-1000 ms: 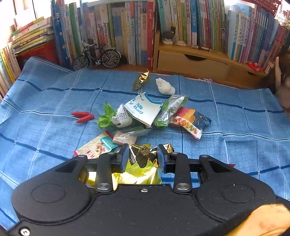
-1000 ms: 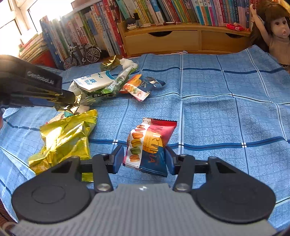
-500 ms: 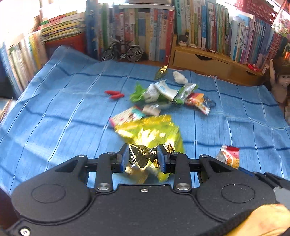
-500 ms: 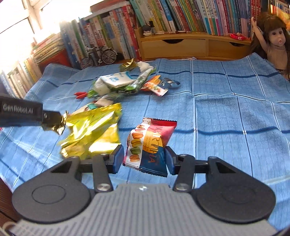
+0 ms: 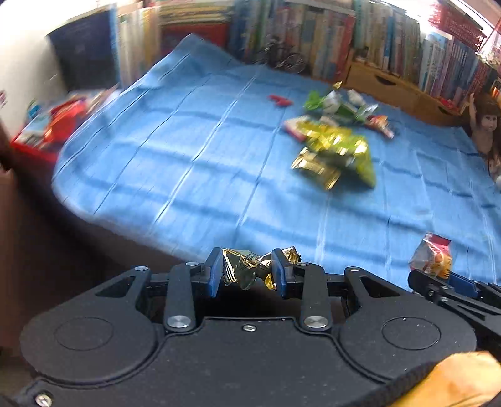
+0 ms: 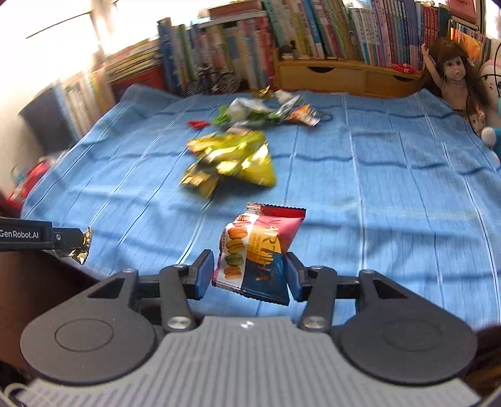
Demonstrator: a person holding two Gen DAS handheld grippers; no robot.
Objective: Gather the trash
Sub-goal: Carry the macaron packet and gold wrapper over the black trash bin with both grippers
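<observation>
The left hand-held gripper (image 5: 247, 275) is clamped on a crumpled gold foil wrapper (image 5: 245, 271), pinched between its blue pads above the near edge of the blue checked cloth (image 5: 194, 162) that covers the counter. From the right wrist view the same wrapper (image 6: 80, 247) sticks out past the tip of that gripper at the far left, over the cloth's edge.

The right hand-held gripper (image 6: 247, 275) is clamped on a red, yellow and navy snack packet printed with macarons (image 6: 256, 250) — the packet stands tilted between the pads, its red top end leaning away over the cloth. In the left wrist view this packet (image 5: 433, 256) shows at the lower right, held clear of the cloth.

More trash lies on the cloth, well apart from both grippers: a large crinkled yellow-gold foil bag (image 6: 231, 159) in the middle, and beyond it a heap of green, white and silver wrappers (image 6: 256, 112) with an orange packet (image 6: 305, 114) just beside it. A small red object (image 6: 197, 124) lies left of the heap — too blurred to tell what it is.

Behind the cloth stand rows of books (image 6: 313, 28), a wooden drawer unit (image 6: 338, 78), a small model bicycle (image 6: 216, 82) and, at the right, a long-haired doll (image 6: 454, 78).
</observation>
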